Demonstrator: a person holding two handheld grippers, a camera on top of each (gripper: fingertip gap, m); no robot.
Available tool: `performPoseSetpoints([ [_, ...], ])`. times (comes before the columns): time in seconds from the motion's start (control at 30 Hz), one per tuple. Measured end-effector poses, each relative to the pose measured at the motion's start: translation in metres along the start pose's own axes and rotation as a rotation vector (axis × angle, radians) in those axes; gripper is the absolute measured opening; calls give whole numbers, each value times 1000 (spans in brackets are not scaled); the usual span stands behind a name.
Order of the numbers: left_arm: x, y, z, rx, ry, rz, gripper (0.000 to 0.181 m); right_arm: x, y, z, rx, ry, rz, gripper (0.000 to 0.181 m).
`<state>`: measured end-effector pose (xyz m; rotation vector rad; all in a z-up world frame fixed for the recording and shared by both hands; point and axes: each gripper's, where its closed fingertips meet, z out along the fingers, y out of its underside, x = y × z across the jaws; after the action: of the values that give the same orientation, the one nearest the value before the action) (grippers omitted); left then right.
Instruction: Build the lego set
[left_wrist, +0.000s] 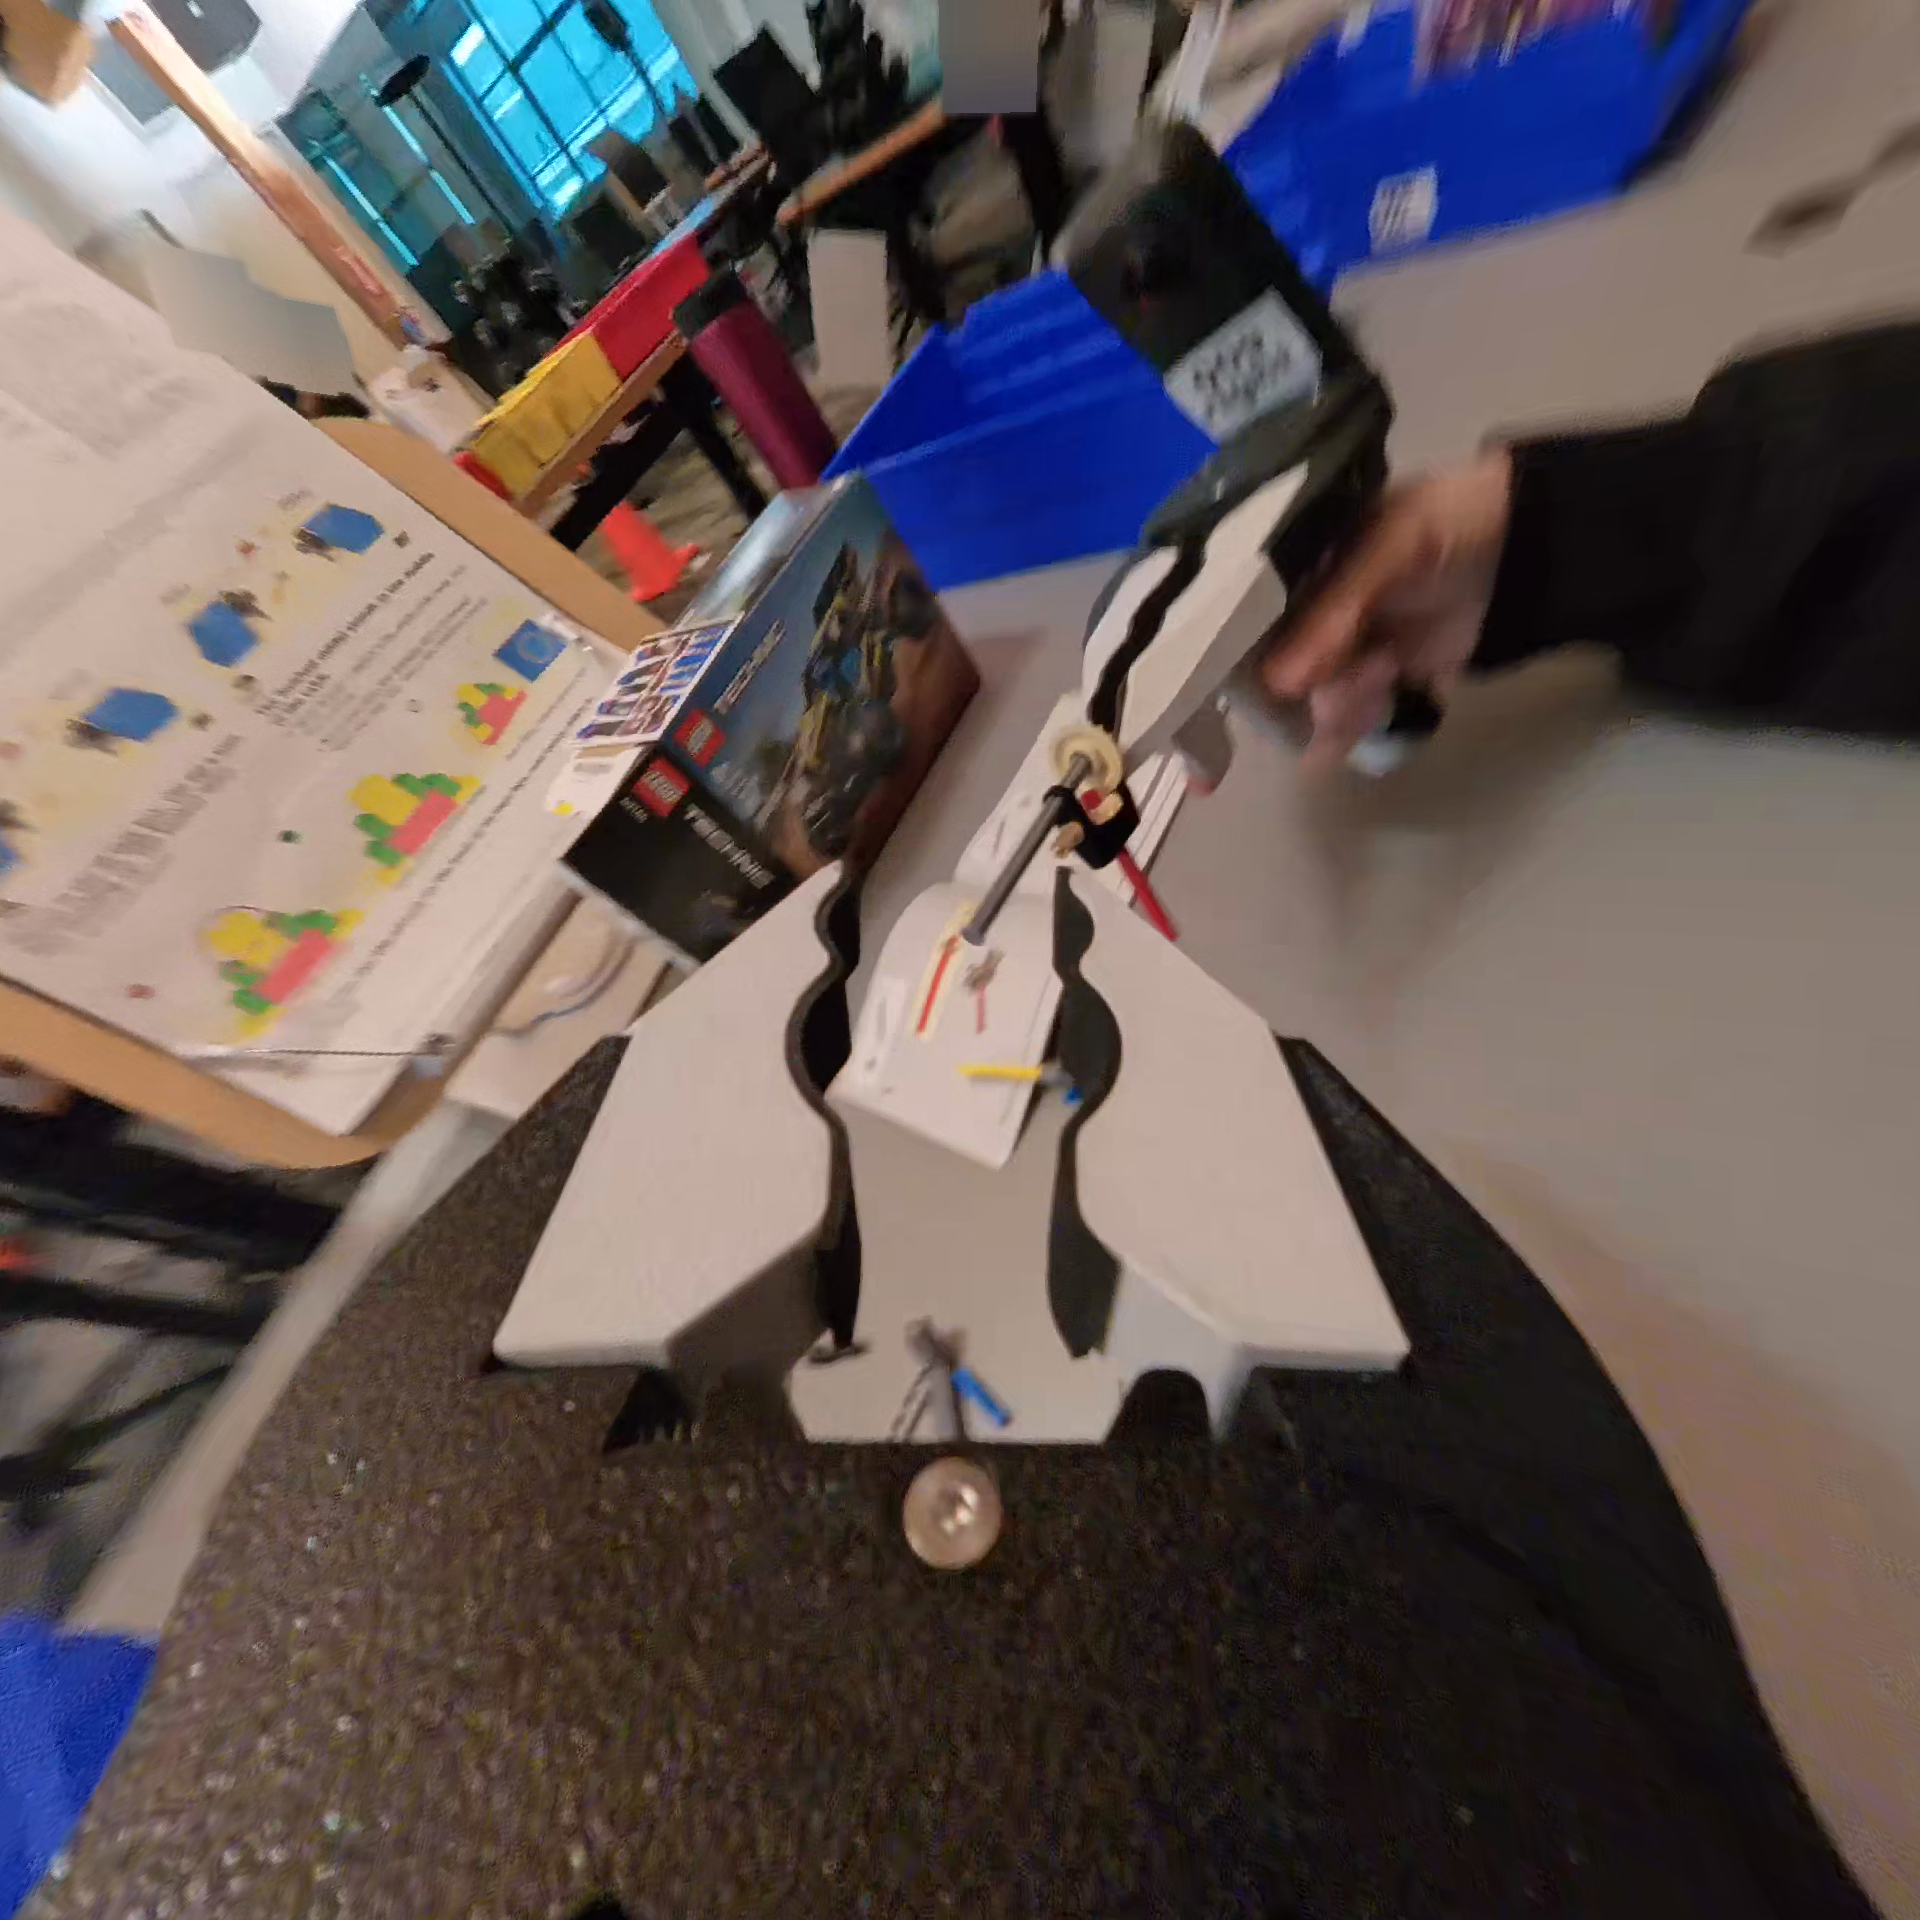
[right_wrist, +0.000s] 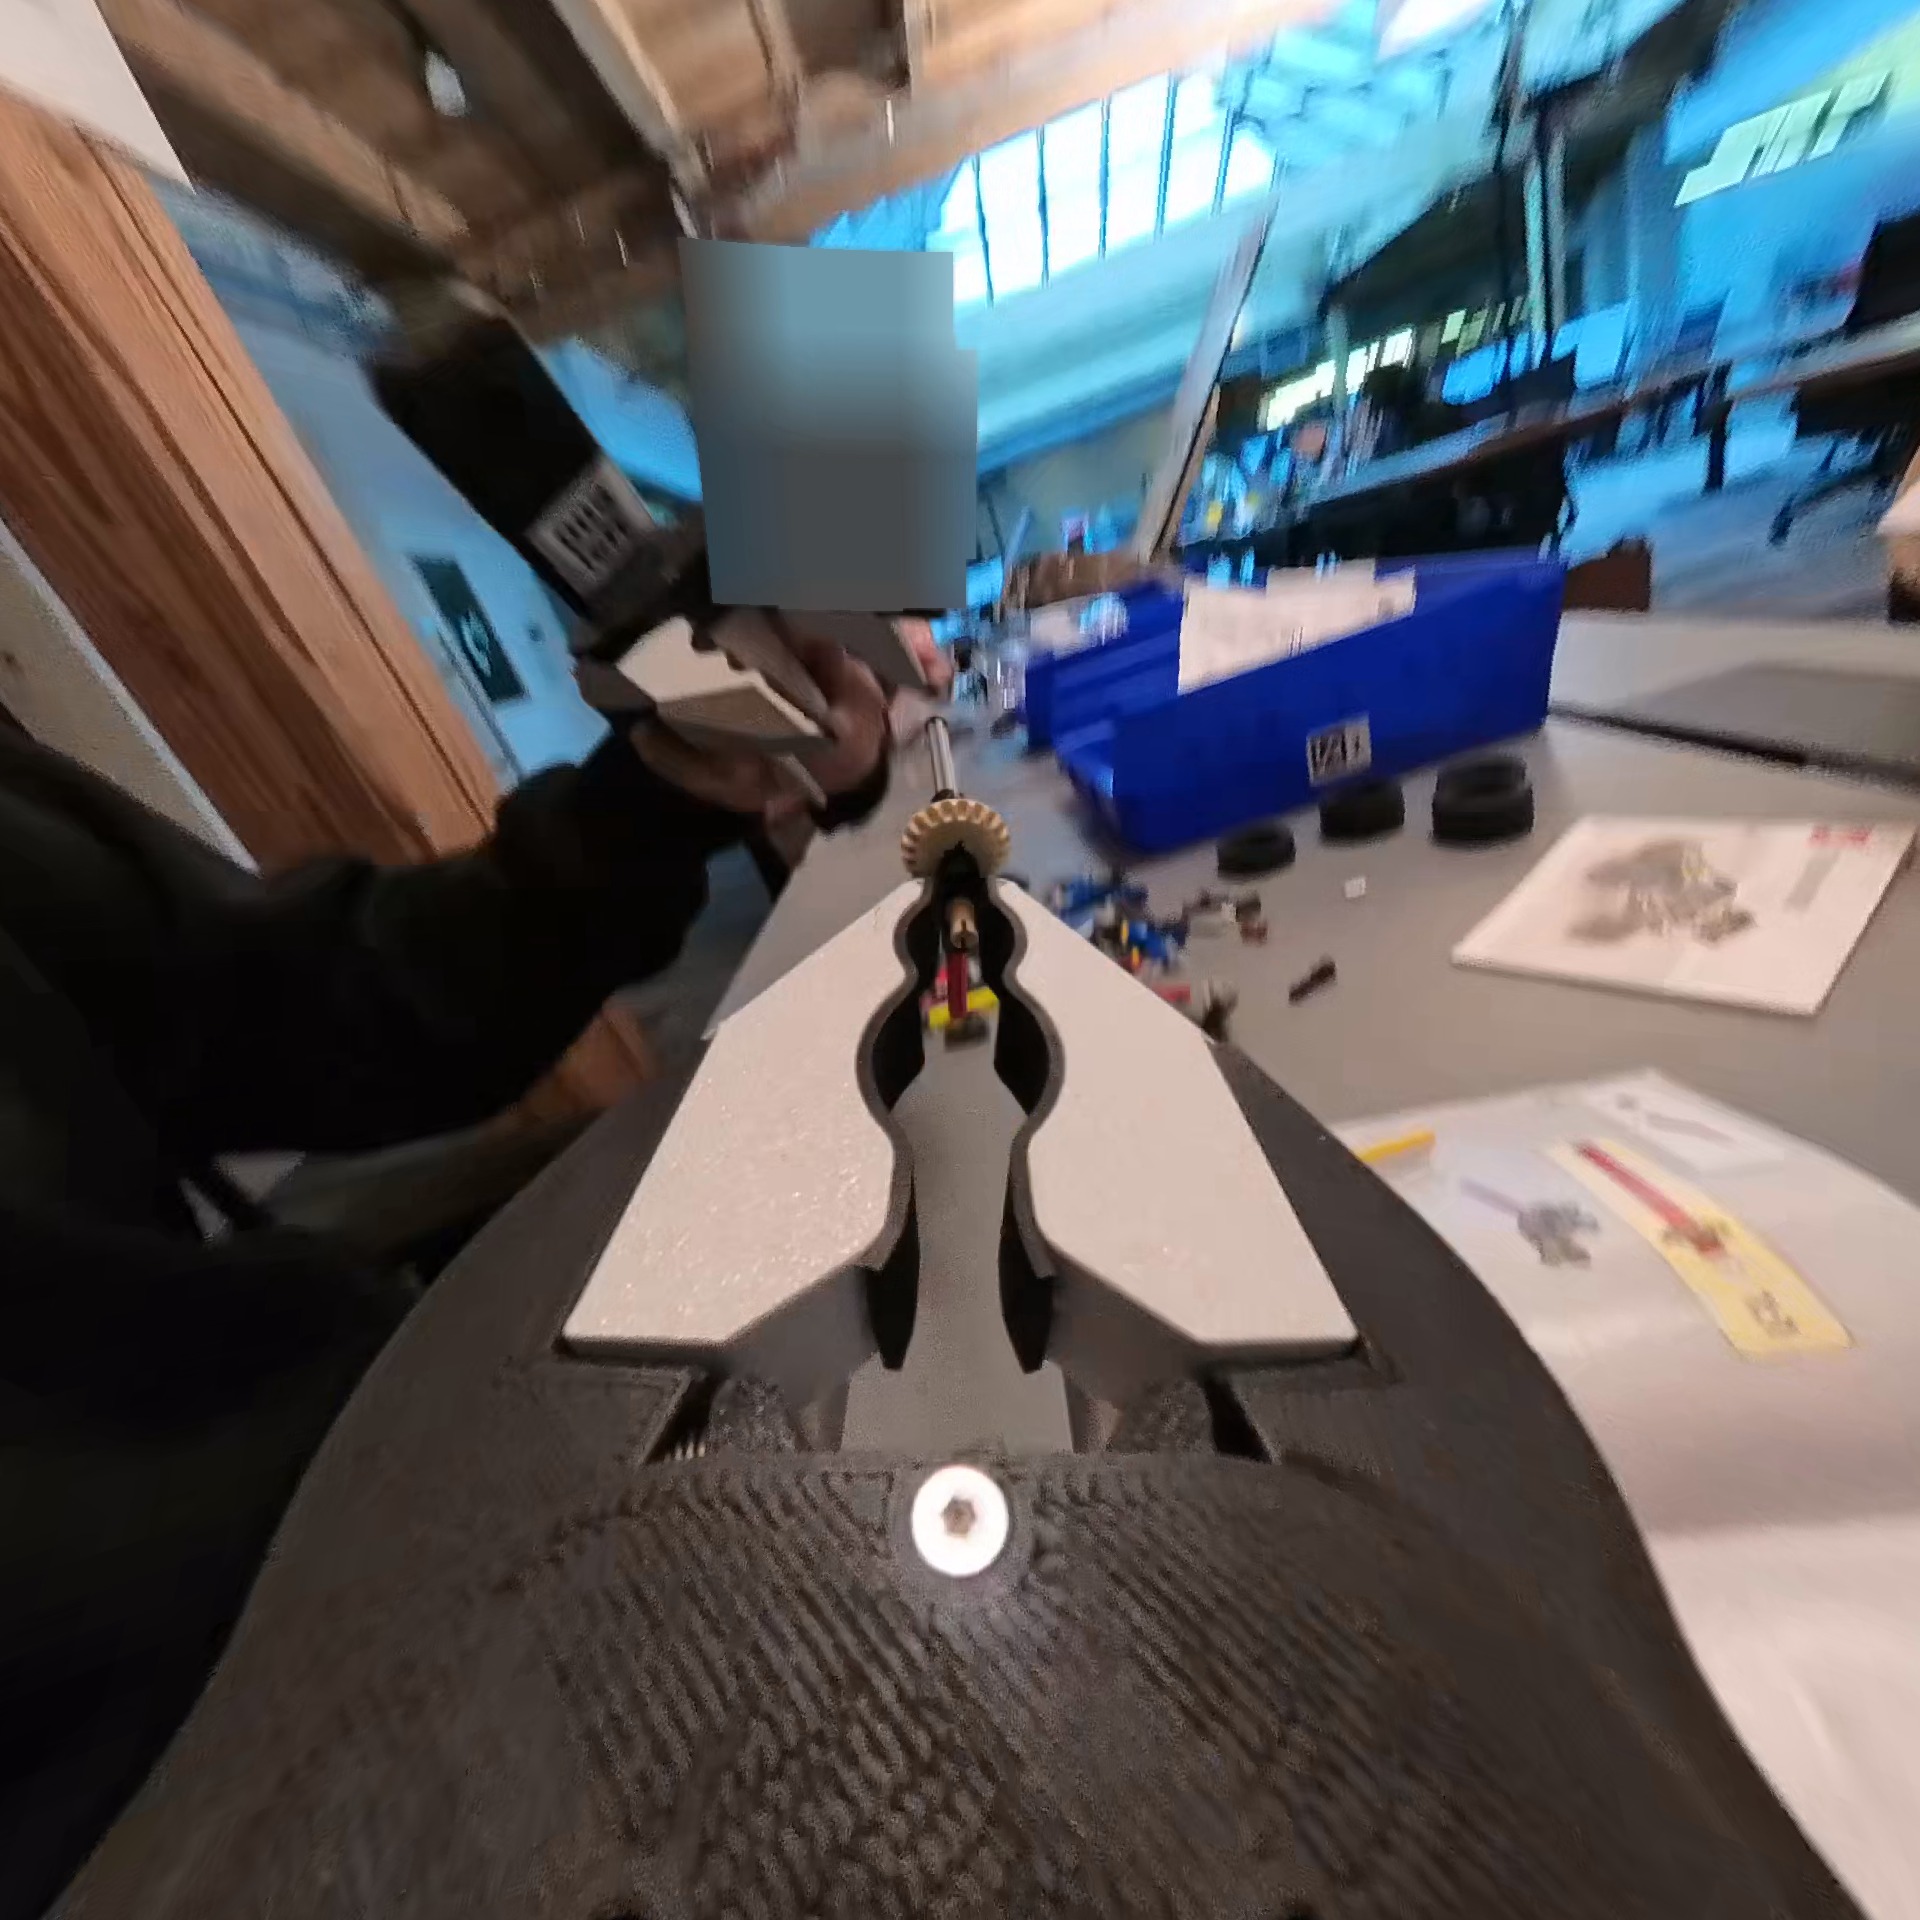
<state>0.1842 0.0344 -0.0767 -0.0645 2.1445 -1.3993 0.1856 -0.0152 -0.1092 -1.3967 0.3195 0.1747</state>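
My right gripper (right_wrist: 958, 899) is shut on a small lego assembly and holds it above the grey table. The assembly is a tan gear (right_wrist: 940, 836) on a grey axle (right_wrist: 940, 753), with a black connector and a red axle (right_wrist: 956, 977) behind the fingertips. In the left wrist view, the right gripper (left_wrist: 1099, 727) holds the same assembly (left_wrist: 1081, 821) just beyond my left gripper (left_wrist: 951, 894). The left gripper is open and empty, and its fingertips are short of the grey axle's end (left_wrist: 987, 914). The left gripper also shows in the right wrist view (right_wrist: 727, 691), held by a hand.
An instruction page (left_wrist: 956, 1039) lies under the left gripper, with a blue pin (left_wrist: 982, 1392) nearby. A lego box (left_wrist: 790, 727) and a printed sheet (left_wrist: 260, 748) stand to the left. Blue bins (right_wrist: 1299, 707), black tyres (right_wrist: 1361, 805), loose pieces (right_wrist: 1132, 925) and a booklet (right_wrist: 1683, 914) are on the table. Some 7 centimetres of space lies between my two pairs of fingers.
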Motion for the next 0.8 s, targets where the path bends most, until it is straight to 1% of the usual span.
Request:
performPoseSetpoints([
  [0.13,20,37,11,-202,-115,347,35,10,33,-1,-170,22,51,6],
  [0.2,27,54,19,-291,-180,543,37,10,43,3,-211,15,58,6],
  [0.27,30,63,24,-344,-243,674,34,13,51,6,-244,30,60,6],
  [0.4,31,74,29,-401,-293,769,24,11,59,10,-255,6,85,6],
  [0.53,30,81,32,-440,-289,817,3,9,62,12,-265,-8,92,6],
  [0.57,30,81,32,-449,-291,837,1,10,62,12,-264,-4,93,6],
  [0.73,28,85,34,-479,-272,917,1,13,66,13,-275,8,104,6],
  [0.8,27,86,34,-484,-260,921,1,14,68,13,-281,10,113,6],
])
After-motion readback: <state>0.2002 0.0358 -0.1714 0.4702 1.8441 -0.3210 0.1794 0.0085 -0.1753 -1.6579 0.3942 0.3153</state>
